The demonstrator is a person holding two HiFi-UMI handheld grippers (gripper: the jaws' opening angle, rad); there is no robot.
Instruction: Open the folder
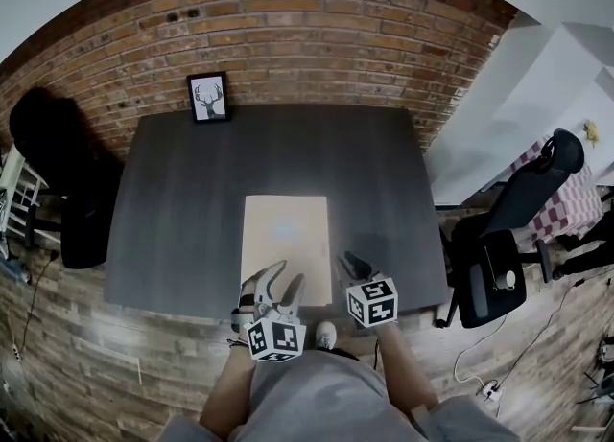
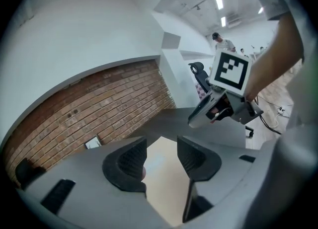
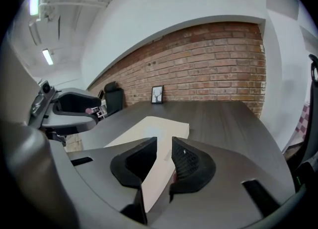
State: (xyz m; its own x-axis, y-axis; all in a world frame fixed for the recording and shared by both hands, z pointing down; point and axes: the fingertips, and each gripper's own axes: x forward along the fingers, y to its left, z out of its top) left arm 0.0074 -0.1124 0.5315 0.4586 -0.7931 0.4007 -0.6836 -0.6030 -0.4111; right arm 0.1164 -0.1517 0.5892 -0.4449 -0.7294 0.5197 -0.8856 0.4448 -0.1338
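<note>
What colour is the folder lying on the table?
The folder is plain pale beige; the head view shows it best.

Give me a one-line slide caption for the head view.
Left gripper and right gripper, jaws apart, at the near edge of a closed tan folder on a dark table.

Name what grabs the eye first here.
A tan folder lies closed and flat near the front edge of the dark table. Both grippers are at its near edge, jaws apart: the left gripper toward the left corner, the right gripper by the right corner. A framed deer picture stands at the table's back edge, against the brick wall.
</note>
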